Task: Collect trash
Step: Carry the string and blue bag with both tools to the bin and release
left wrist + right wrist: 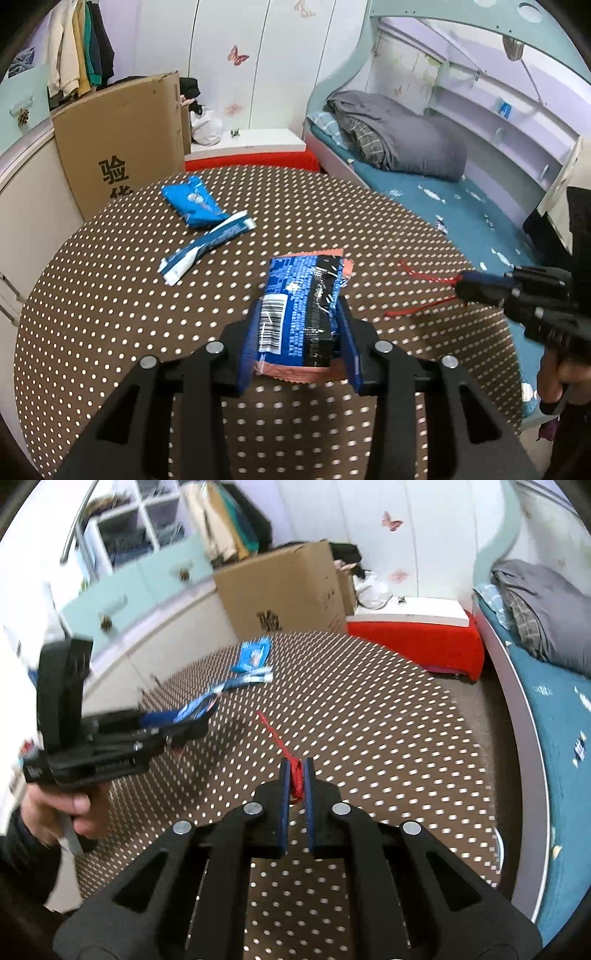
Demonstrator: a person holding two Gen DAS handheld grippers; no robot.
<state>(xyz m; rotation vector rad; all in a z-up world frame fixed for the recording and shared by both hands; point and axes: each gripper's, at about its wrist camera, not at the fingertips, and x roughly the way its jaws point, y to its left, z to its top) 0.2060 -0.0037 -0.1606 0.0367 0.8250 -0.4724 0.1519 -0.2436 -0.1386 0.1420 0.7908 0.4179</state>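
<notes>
A blue snack wrapper (299, 280) with a barcode and a pink edge stands between the fingers of my left gripper (299, 310), which is shut on its lower half above the dotted brown tablecloth (110, 295). My right gripper (296, 766) is shut on a thin red strip (273, 734) whose loose end trails out over the cloth. In the left wrist view the right gripper (461, 286) comes in from the right with the red strip (417, 306) hanging from its tip. A blue packet (194, 203) and a torn blue-and-white wrapper (207, 245) lie at the far left of the table.
A tall cardboard box (122, 147) stands beyond the table's far left edge, with a red-covered low bench (251, 162) next to it. A bed (406, 177) with a grey quilt runs along the right. Cabinets (147, 590) line the left wall.
</notes>
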